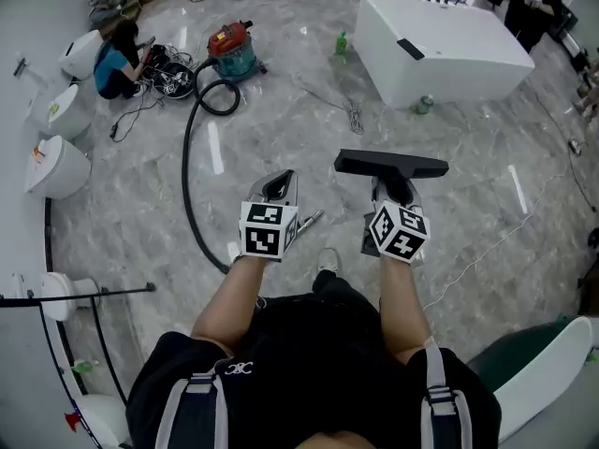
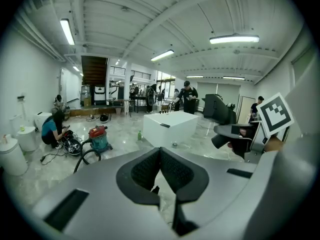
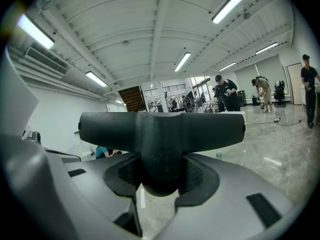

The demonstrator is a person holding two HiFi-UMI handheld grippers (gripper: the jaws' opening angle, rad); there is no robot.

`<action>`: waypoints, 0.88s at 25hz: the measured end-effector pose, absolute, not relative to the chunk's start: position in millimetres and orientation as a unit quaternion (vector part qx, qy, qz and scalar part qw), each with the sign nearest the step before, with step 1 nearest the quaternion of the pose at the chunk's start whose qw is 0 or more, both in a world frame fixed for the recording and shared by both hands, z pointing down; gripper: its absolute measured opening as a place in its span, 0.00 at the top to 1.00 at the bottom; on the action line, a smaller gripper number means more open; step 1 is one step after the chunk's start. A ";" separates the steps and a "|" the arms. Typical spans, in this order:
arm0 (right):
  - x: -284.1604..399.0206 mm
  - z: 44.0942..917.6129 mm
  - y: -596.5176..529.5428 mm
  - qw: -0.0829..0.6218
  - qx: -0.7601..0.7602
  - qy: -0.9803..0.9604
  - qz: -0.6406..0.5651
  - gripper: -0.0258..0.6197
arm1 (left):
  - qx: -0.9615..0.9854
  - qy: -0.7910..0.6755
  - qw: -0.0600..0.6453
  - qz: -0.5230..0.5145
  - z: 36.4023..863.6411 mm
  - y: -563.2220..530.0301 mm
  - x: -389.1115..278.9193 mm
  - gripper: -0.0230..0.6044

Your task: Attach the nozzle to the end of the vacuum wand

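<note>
My right gripper (image 1: 394, 191) is shut on the neck of a black T-shaped floor nozzle (image 1: 391, 165). In the right gripper view the nozzle (image 3: 161, 130) fills the gap between the pads, its wide head crosswise. My left gripper (image 1: 277, 183) is shut and holds nothing; its pads meet in the left gripper view (image 2: 160, 153). A black hose (image 1: 187, 162) runs from the red and teal vacuum (image 1: 232, 50) across the floor toward my feet. A short silver wand end (image 1: 312, 219) pokes out beside the left gripper. The nozzle (image 2: 227, 133) also shows at the right of the left gripper view.
A white box-shaped unit (image 1: 440, 40) stands ahead on the right, with a green bottle (image 1: 342, 43) and a can (image 1: 424, 105) near it. A person crouches (image 1: 117, 59) by cables at far left. Toilets (image 1: 54, 166) line the left wall. A thin cable (image 1: 487, 251) lies at right.
</note>
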State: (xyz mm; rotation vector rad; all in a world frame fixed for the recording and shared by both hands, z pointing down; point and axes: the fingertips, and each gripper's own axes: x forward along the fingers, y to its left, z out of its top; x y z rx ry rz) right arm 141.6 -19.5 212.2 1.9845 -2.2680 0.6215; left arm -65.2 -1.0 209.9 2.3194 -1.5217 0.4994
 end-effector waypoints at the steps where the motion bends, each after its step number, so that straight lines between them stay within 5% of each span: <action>1: 146.0 217.9 -32.4 0.038 0.640 -0.739 0.208 0.69 | 0.808 -0.536 0.165 0.179 215.2 -11.2 -61.0 0.95; 12: 134.2 312.3 -135.0 0.099 0.559 -0.769 0.294 0.69 | 0.765 -0.543 0.247 0.244 324.9 -61.2 -59.0 0.95; 19: 120.0 472.9 -170.5 0.076 0.541 -0.720 0.429 0.69 | 0.763 -0.486 0.307 0.296 528.6 -78.5 -64.7 0.94; 22: 113.8 545.6 -184.1 0.062 0.541 -0.714 0.440 0.69 | 0.774 -0.451 0.289 0.338 639.3 -85.1 -57.3 0.81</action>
